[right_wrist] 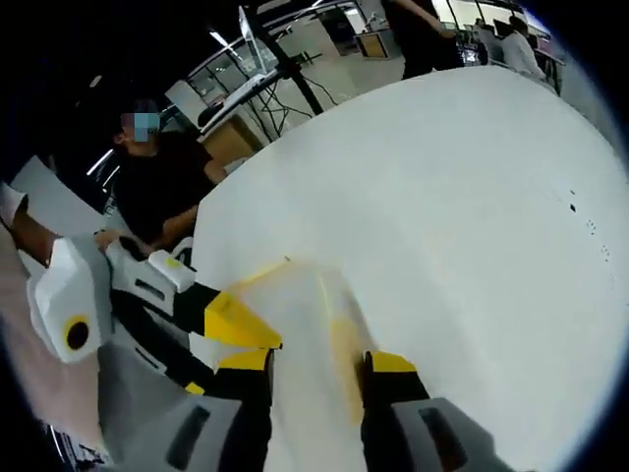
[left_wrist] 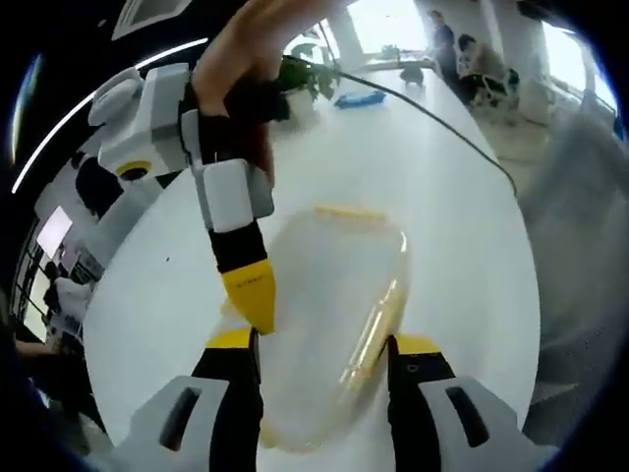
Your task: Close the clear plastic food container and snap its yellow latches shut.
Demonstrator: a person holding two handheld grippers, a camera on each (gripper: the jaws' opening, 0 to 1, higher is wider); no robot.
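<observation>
The container [left_wrist: 329, 324] lies on the white table [left_wrist: 462, 246], right between the left gripper [left_wrist: 324, 359]'s spread jaws, its yellow latch [left_wrist: 378, 329] just inside the right-hand jaw. The right gripper [left_wrist: 257, 295] comes in from the other side, a hand [left_wrist: 251, 44] behind it, yellow tip down on the container's rim. In the right gripper view the right gripper [right_wrist: 316, 369] is parted too, straddling the blurred container [right_wrist: 305, 324]; grasping or loose, I cannot tell. The left gripper [right_wrist: 231, 320] points in alongside. Plenty of bare table beyond, a cable [left_wrist: 432, 118] running across, people seated at the far edge.
</observation>
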